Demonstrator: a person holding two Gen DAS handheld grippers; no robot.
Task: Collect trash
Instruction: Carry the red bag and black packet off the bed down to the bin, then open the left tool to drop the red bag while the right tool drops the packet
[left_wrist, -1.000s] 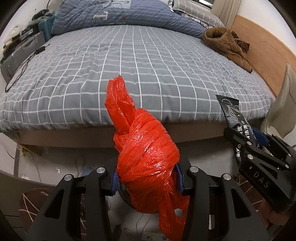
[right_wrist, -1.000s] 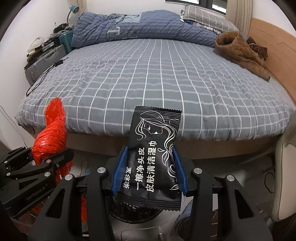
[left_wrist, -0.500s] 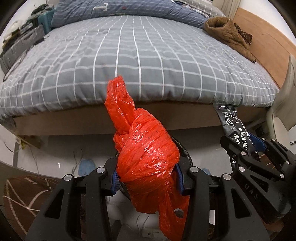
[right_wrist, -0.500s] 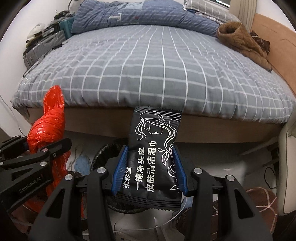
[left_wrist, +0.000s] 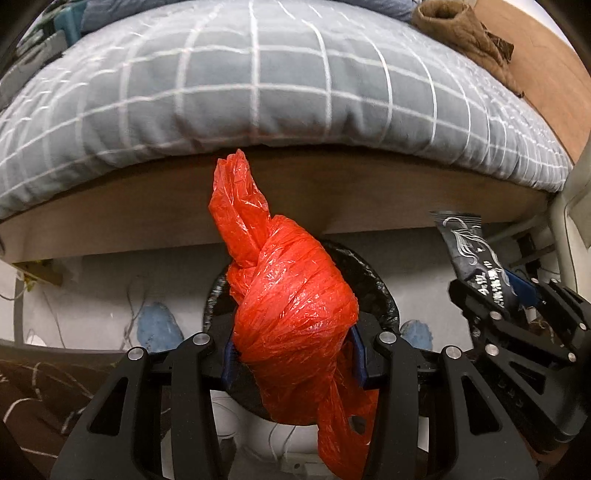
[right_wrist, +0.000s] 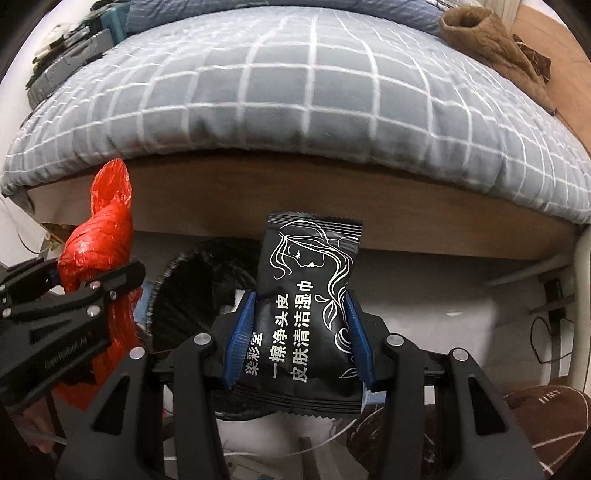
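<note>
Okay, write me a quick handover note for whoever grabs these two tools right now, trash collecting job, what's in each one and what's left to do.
Left tool: shut on the knotted red plastic bag, pointing steeply down.
Right tool: shut on the black wet-wipe packet, also pointing down.
Bin: the black-lined trash bin stands on the floor by the bed, straight behind the red bag in the left view, and left of the packet in the right view.
Done: both pieces picked up and brought to the bin.
Left: neither piece is released yet. Probably lower each over the bin's mouth and open the tools, shifting the right one toward the bin first.
</note>
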